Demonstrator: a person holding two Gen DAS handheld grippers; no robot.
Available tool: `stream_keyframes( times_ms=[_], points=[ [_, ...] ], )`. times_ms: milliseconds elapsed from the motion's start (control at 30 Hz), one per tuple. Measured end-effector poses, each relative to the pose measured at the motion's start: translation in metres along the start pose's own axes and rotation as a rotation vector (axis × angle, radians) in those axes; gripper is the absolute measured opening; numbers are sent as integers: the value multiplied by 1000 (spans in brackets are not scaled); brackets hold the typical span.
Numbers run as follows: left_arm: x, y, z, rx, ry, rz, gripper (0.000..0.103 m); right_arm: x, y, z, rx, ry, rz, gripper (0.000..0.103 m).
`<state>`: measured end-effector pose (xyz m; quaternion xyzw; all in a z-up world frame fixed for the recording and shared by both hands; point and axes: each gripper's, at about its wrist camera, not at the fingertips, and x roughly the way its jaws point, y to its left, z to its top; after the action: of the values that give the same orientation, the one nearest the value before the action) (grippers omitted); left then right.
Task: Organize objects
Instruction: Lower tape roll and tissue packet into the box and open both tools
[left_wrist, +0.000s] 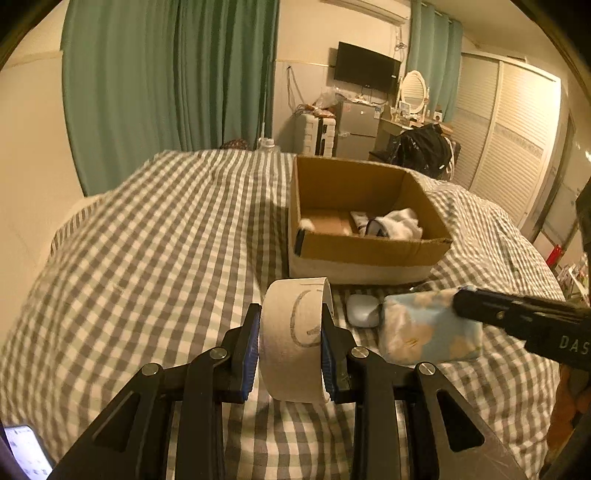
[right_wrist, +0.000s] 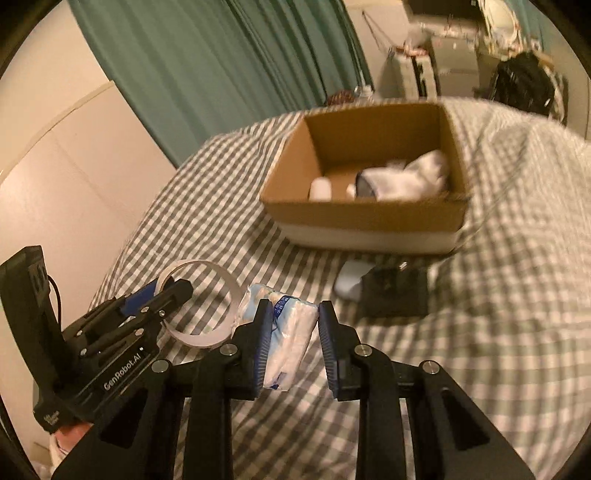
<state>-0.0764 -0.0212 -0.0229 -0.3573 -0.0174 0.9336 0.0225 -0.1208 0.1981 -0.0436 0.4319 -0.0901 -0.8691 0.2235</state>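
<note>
My left gripper (left_wrist: 290, 325) is shut on a roll of masking tape (left_wrist: 295, 339) marked with a pen letter, held just above the checked bedspread; it also shows in the right wrist view (right_wrist: 199, 302). My right gripper (right_wrist: 291, 325) is shut on a blue and white tissue pack (right_wrist: 286, 343), seen in the left wrist view as a floral blue pack (left_wrist: 428, 328). An open cardboard box (left_wrist: 369, 251) stands ahead on the bed, holding white socks (left_wrist: 391, 225) and a small white item (right_wrist: 320, 188).
A pale blue case (left_wrist: 362, 310) lies on the bed before the box, beside a dark flat object (right_wrist: 395, 295). A phone (left_wrist: 26, 454) lies at bottom left. Green curtains (left_wrist: 166, 74), a suitcase, a fridge and a dresser stand beyond the bed.
</note>
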Motion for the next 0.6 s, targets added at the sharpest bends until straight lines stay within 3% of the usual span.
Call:
stream_keyframes(
  times_ms=[333,600],
  points=[
    [-26,-24,70,90,-89,2,29,-64,26,39,-151,-176,-186,25],
    [-13,-36,127,126,-128,11,29,-93,41,84,-243,-298,-291,25]
  ],
)
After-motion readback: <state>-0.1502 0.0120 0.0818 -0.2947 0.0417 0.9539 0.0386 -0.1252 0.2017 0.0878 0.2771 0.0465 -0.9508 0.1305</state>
